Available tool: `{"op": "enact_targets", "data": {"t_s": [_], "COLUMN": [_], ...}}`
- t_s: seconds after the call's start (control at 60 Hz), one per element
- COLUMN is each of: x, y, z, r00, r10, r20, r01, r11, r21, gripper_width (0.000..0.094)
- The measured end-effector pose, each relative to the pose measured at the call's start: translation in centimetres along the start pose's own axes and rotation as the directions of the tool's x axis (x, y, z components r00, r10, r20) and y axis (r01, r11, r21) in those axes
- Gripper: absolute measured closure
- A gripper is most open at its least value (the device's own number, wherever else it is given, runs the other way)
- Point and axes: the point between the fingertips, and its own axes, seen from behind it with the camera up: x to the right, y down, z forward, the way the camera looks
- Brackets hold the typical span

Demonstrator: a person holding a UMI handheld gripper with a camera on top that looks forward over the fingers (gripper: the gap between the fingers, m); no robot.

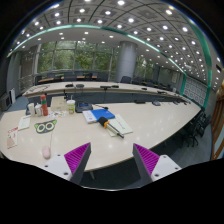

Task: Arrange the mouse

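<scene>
My gripper is open and empty, held above the near edge of a long pale conference table. Its two fingers with magenta pads stand wide apart with only bare table between them. A small pale oblong thing, possibly the mouse, lies on the table left of the left finger. I cannot tell its details.
Blue and white books or pads lie beyond the fingers at mid-table. Two tape rolls and several bottles and cups stand at the left. Office chairs line the right side. More tables stand behind.
</scene>
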Motion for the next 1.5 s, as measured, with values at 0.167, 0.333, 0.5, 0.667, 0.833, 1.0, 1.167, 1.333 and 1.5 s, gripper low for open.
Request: {"op": "enact_targets", "data": {"t_s": [0.167, 0.333, 0.5, 0.667, 0.833, 1.0, 1.167, 1.333, 1.5], "x": [0.5, -1.6, -8.1, -19.9, -31.1, -38.9, -43.0, -43.9, -43.8], "y": [3.6, 10.0, 17.5, 21.2, 21.5, 18.9, 17.5, 17.2, 17.4], "z": [3.0, 5.0, 6.6, 8.3, 11.3, 15.5, 19.8, 21.5, 21.4], "r00": [1.0, 0.999, 0.992, 0.964, 0.932, 0.912, 0.904, 0.908, 0.905], "r10": [-0.008, -0.015, -0.028, 0.027, 0.03, -0.01, -0.059, -0.095, -0.14], "r20": [-0.008, 0.037, 0.126, 0.263, 0.362, 0.41, 0.424, 0.407, 0.401], "r01": [0.008, 0.019, 0.048, 0.019, 0.033, 0.059, 0.107, 0.139, 0.189], "r11": [0.998, 0.994, 0.986, 0.985, 0.986, 0.993, 0.99, 0.987, 0.978], "r21": [-0.054, -0.109, -0.162, -0.17, -0.165, -0.107, -0.09, -0.079, -0.085], "gripper_width": [0.0086, 0.0083, 0.009, 0.0099, 0.0107, 0.0105, 0.017, 0.042, 0.0539]}}
